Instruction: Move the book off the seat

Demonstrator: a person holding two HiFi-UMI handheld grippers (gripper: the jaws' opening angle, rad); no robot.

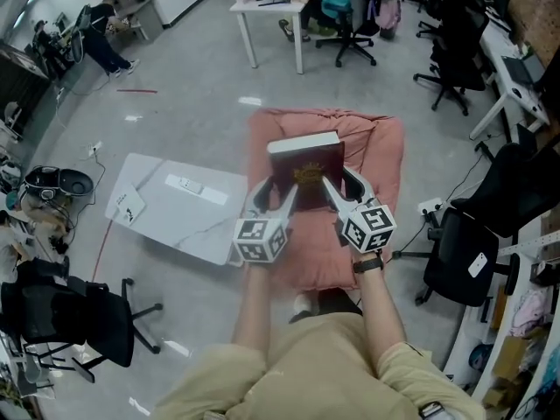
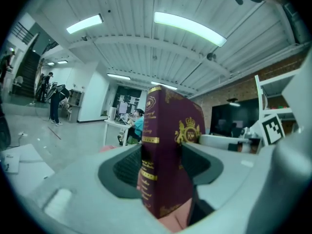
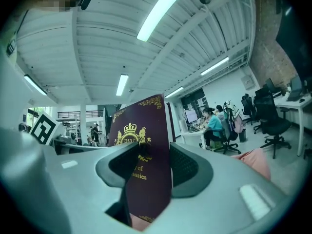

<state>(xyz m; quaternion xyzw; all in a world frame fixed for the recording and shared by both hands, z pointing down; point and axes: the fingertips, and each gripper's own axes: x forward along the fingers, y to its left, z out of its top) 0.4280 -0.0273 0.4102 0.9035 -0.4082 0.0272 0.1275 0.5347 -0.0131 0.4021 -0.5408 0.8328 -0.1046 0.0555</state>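
Note:
A thick maroon book with gold print hangs in the air above the pink cushion seat, gripped from both sides. My left gripper is shut on its left edge, and in the left gripper view the book stands upright between the dark pads. My right gripper is shut on the right edge; the right gripper view shows the front cover clamped between the pads. The book's lower part is hidden behind the jaws.
A white low table lies on the floor left of the cushion. Black office chairs stand at the right and one at the lower left. A white desk with a seated person is behind the cushion.

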